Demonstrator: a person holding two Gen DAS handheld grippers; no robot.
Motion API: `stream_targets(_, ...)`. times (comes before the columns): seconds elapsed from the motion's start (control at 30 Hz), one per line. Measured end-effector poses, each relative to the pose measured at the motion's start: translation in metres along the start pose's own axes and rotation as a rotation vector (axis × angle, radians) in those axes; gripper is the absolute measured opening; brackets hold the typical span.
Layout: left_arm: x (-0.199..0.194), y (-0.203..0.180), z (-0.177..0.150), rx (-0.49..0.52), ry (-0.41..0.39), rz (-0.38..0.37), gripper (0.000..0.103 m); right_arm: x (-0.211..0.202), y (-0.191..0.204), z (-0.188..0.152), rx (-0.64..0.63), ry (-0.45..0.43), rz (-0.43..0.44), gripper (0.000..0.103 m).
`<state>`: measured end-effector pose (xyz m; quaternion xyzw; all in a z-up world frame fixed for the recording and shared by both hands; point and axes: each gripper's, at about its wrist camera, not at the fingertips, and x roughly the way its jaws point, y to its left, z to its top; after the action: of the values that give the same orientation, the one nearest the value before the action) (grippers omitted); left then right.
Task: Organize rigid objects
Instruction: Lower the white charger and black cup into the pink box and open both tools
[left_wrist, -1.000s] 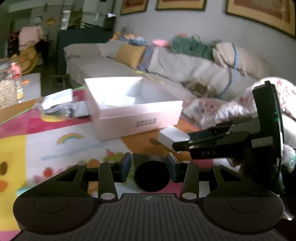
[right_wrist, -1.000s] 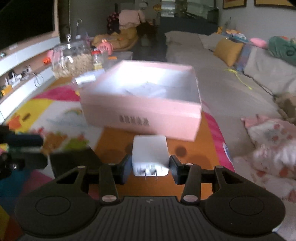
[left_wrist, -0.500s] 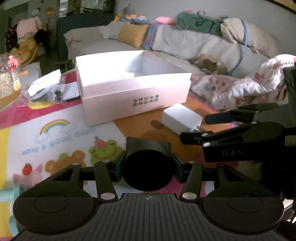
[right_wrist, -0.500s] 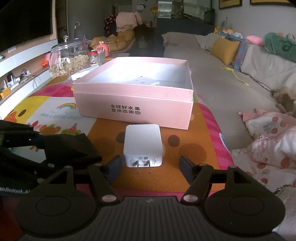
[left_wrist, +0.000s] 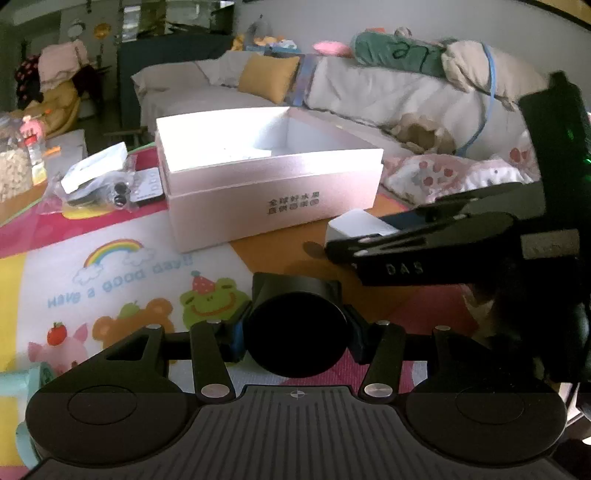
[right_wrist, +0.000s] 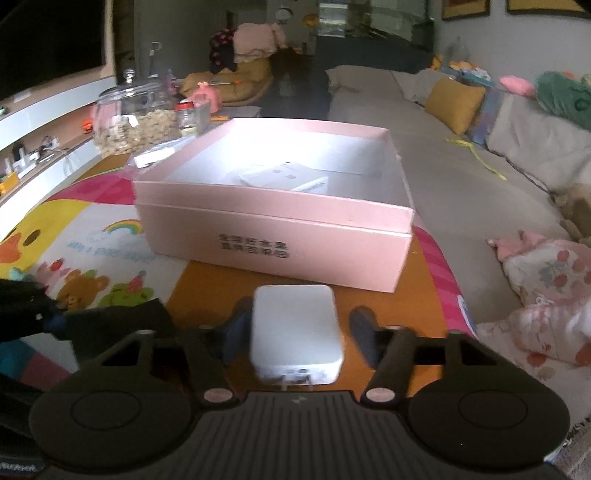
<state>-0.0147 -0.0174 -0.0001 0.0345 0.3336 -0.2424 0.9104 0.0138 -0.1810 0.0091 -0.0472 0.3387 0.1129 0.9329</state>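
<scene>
left tongs (left_wrist: 297, 332) clamped on black cylinder (left_wrist: 297, 328) | right tongs (right_wrist: 299, 332) apart, white charger (right_wrist: 295, 332) between, before pink box (right_wrist: 273, 236)

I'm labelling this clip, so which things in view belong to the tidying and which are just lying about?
Job:
pink box
white charger, between the right gripper jaws
black cylinder, held in the left gripper

Lying about:
snack jar
plastic bag
yellow cushion
play mat
</scene>
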Motion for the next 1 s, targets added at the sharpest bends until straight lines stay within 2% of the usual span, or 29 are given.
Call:
stream_targets(0.23, -0.019, -0.010, -0.011, 0.031, -0.051, 0.022, 0.055, -0.028, 0.000, -0.007, 0.008, 0.020, 0.071, 0.044)
stream_targets(0.43, -0.049, -0.023, -0.022, 0.104, -0.086, 0.014, 0.055, -0.069, -0.003, -0.014, -0.018, -0.038, 0.050, 0.044)
stream_targets(0.57, -0.071, -0.020, -0.003, 0.106, -0.169, -0.002, 0.055, -0.091, -0.010, -0.005, 0.014, -0.089, 0.081, 0.044)
stream_targets(0.6, -0.076, -0.018, 0.006, 0.107, -0.200, 0.004, 0.055, -0.098, -0.012, 0.001, 0.028, -0.117, 0.093, 0.041)
stream_targets(0.63, -0.080, -0.014, 0.019, 0.107, -0.239, 0.016, 0.055, -0.103, -0.013, 0.006, 0.035, -0.150, 0.099, 0.019)
stream_targets(0.67, -0.083, -0.011, 0.032, 0.108, -0.273, 0.027, 0.055, -0.108, -0.014, 0.012, 0.038, -0.180, 0.097, 0.014)
stream_targets(0.73, -0.085, -0.004, 0.057, 0.111, -0.338, 0.055, 0.055, -0.114, -0.017, 0.030, 0.051, -0.240, 0.065, 0.013)
stream_targets(0.83, -0.079, 0.011, 0.087, 0.073, -0.381, 0.078, 0.055, -0.114, -0.020, 0.051, 0.055, -0.297, 0.031, 0.013)
stream_targets(0.9, -0.076, 0.022, 0.095, 0.009, -0.372, 0.075, 0.055, -0.111, -0.024, 0.056, 0.056, -0.299, -0.003, 0.013)
stream_targets(0.97, -0.073, 0.031, 0.093, -0.059, -0.344, 0.061, 0.055, -0.110, -0.027, 0.052, 0.053, -0.288, 0.003, 0.016)
stream_targets(1.0, -0.071, 0.032, 0.088, -0.074, -0.331, 0.058, 0.055, -0.108, -0.028, 0.046, 0.045, -0.272, 0.014, 0.027)
